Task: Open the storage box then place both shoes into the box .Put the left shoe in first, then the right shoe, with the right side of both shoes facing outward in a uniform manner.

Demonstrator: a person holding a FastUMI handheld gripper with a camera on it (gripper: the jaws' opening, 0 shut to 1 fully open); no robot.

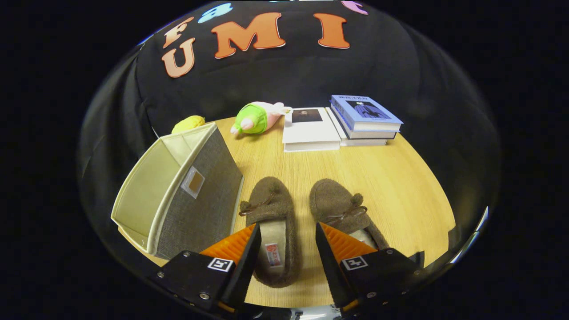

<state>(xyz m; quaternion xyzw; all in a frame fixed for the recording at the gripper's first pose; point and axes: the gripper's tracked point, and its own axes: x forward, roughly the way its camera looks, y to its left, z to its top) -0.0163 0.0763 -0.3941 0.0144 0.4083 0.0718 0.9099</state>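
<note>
Two brown fuzzy slippers with small bows lie side by side on the wooden table, toes pointing away from me. The left shoe point(272, 222) lies between my fingers, its heel opening with a label below them. The right shoe point(342, 209) runs under my right finger point(331, 253). My gripper point(286, 231) is open and hovers above the left shoe, holding nothing. The grey fabric storage box point(195, 195) with a cream lining stands just left of the left shoe, its open mouth facing left and up.
Beyond the shoes lie a white book point(311, 131) and a stack with a blue book point(364, 116) on top. A green and pink plush toy point(255, 118) and a yellow toy point(189, 123) rest near the table's far edge, behind the box.
</note>
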